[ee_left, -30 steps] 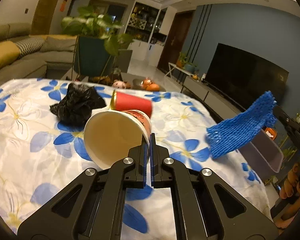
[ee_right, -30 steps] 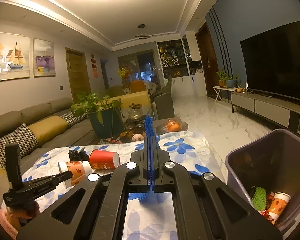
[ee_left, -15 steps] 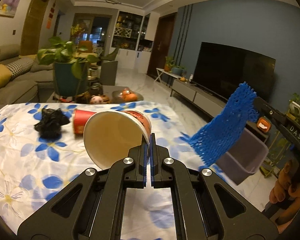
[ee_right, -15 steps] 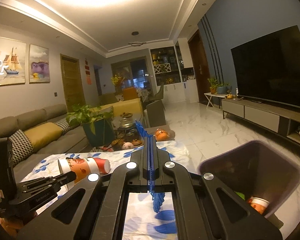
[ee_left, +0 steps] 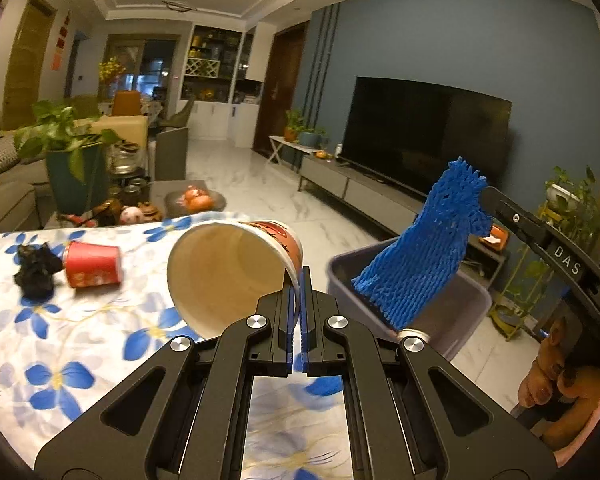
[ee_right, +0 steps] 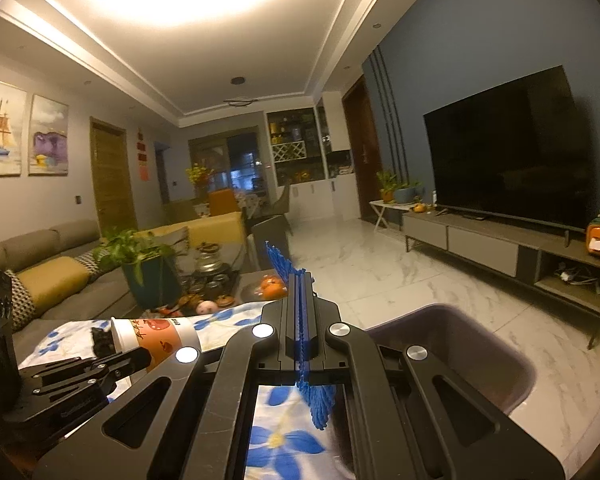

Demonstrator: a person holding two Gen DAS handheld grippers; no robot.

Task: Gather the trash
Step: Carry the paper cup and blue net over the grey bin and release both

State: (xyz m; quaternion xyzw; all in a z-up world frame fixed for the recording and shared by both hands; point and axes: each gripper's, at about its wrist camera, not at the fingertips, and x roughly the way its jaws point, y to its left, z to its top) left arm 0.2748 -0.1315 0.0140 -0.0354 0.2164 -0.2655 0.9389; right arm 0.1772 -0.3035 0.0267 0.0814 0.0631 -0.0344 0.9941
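Trash items are distributed between the two grippers, the table and the bin.

Left gripper [ee_left: 299,280]: jaws closed on the rim of a paper cup [ee_left: 236,272]. The cup is held on its side, its open mouth facing the camera, clear of the floral tablecloth [ee_left: 60,344] (white with blue flowers). The cup interior appears empty. In the right wrist view the same cup [ee_right: 156,334] shows a white lip and an orange printed wall, with the left gripper clamped at its rim.

Right gripper [ee_right: 301,280]: jaws closed on a blue foam net [ee_right: 296,316]. The net is pinched flat between the pads, with one end protruding above the fingertips and the other hanging below. In the left wrist view the blue foam net [ee_left: 424,248] hangs from the right gripper [ee_left: 485,196], and its lower end lies over the opening of the grey bin [ee_left: 466,312].

Grey bin: stands on the marble floor [ee_left: 268,192] just beside the table edge. Its contents cannot be determined from either view.

Remaining on the tablecloth:
- Red paper cup [ee_left: 92,265], lying on its side.
- Crumpled black bag [ee_left: 36,270], just beside the red paper cup, on its left in the left wrist view.

Background: a television [ee_right: 508,168] on the blue wall, a sofa [ee_right: 48,276] and a potted plant [ee_left: 66,160] beyond the table.
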